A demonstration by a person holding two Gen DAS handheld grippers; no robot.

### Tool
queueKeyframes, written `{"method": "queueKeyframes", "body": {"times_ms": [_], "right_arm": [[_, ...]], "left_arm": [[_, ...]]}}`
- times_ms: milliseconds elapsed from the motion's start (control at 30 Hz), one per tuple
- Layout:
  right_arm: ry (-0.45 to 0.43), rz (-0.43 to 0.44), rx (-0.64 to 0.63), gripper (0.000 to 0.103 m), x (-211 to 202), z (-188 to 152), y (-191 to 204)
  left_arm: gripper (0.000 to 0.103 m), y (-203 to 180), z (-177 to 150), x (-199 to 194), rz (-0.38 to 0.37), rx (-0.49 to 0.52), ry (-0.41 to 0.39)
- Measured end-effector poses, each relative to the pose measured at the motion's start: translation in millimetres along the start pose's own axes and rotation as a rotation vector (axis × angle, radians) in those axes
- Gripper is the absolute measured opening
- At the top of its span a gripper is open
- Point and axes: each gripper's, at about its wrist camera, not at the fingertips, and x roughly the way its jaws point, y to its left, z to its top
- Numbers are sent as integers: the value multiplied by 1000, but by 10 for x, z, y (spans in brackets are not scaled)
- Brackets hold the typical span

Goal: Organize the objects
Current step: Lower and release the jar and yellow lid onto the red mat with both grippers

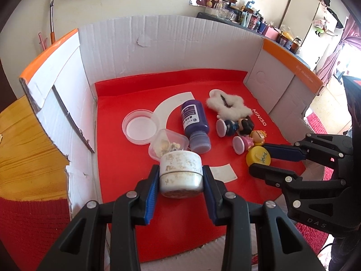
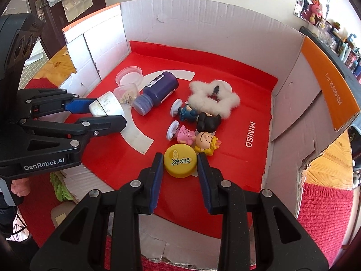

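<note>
My left gripper [image 1: 180, 176] is shut on a dirty white jar [image 1: 180, 172], held just above the red floor of an open cardboard box [image 1: 158, 43]; it also shows in the right wrist view [image 2: 106, 107]. My right gripper [image 2: 180, 163] straddles a yellow bottle cap [image 2: 179, 161] that lies on the red floor; its pads are at the cap's sides, and contact is unclear. The cap also shows in the left wrist view [image 1: 258, 157]. A purple bottle [image 1: 195, 125], two small dolls [image 2: 196, 135], a white fluffy star [image 2: 214, 99] and two clear plastic cups [image 1: 140, 126] lie in the box.
The box's white walls [image 2: 203, 29] with orange flaps [image 2: 327, 79] close in the back and both sides. The box stands on a wooden table [image 1: 27, 144] with a red cloth [image 2: 325, 214]. A shelf of small items [image 1: 248, 18] stands behind.
</note>
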Motion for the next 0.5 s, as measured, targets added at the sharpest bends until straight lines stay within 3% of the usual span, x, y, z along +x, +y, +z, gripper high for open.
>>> {"method": "queueKeyframes", "body": {"times_ms": [500], "right_arm": [[-10, 22, 26, 29, 7, 28, -17]], "left_arm": [[41, -9, -9, -21, 2, 7, -3]]}}
